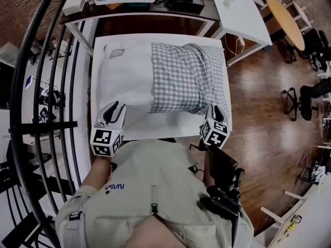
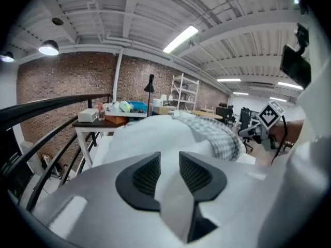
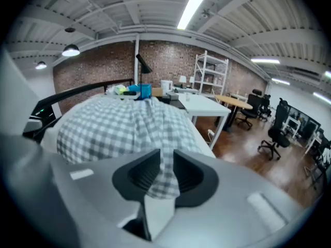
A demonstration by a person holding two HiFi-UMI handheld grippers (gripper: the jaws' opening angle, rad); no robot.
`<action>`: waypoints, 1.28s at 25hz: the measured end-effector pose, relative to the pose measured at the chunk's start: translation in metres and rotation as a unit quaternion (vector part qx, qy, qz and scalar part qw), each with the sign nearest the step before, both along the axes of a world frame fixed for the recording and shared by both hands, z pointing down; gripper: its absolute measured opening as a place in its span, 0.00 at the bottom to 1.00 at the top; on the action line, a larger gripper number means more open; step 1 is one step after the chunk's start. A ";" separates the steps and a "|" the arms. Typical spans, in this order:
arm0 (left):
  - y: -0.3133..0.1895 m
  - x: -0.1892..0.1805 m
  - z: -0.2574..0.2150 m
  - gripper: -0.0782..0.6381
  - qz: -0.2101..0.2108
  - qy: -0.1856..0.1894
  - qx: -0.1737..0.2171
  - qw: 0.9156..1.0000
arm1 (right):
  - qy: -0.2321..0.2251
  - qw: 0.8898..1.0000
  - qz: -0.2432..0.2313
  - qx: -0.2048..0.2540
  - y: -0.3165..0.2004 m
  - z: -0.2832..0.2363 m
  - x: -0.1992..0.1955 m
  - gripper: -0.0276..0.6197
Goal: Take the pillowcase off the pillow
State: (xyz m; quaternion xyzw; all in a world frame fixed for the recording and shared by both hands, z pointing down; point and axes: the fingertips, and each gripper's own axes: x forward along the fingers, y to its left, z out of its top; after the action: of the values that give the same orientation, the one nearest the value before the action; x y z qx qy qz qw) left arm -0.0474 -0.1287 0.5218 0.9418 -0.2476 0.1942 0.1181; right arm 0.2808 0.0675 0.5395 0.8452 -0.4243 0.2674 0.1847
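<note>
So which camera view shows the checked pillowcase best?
The head view: the whole pillowcase shows from above, covering the pillow's right part. The right gripper view shows only its near end, seen between the fingers; the left gripper view only a far strip.

A railing [image 1: 46, 124] blocks your 9 o'clock, a cluttered table [image 1: 129, 15] 12, the pillow [image 1: 129, 76] dead ahead; the floor [image 1: 258, 112] at 3 lies open.
</note>
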 end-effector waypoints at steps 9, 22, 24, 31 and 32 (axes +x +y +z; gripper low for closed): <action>-0.061 0.091 -0.076 0.42 0.044 0.045 0.096 0.993 | 0.077 0.987 -0.116 0.081 -0.123 -0.089 0.002 0.19; -0.149 0.173 -0.034 0.43 0.022 -0.049 0.050 0.997 | 0.063 0.979 -0.190 0.039 -0.263 -0.072 0.030 0.20; -0.156 0.175 -0.027 0.43 0.017 -0.055 0.037 0.998 | 0.053 0.977 -0.208 0.018 -0.275 -0.059 0.027 0.24; -0.159 0.181 0.010 0.44 0.037 -0.079 -0.002 0.996 | 0.032 0.961 -0.259 -0.085 -0.295 -0.007 0.011 0.28; -0.154 0.182 0.018 0.44 0.050 -0.089 -0.011 0.995 | 0.029 0.958 -0.265 -0.101 -0.295 0.001 0.010 0.28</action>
State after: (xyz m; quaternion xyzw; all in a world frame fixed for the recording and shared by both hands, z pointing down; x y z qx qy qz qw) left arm 0.1349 -0.2822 0.5402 0.9308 -0.2070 0.2855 0.0966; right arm 0.2905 -0.2274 0.5401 0.6866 -0.5983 0.2262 0.3457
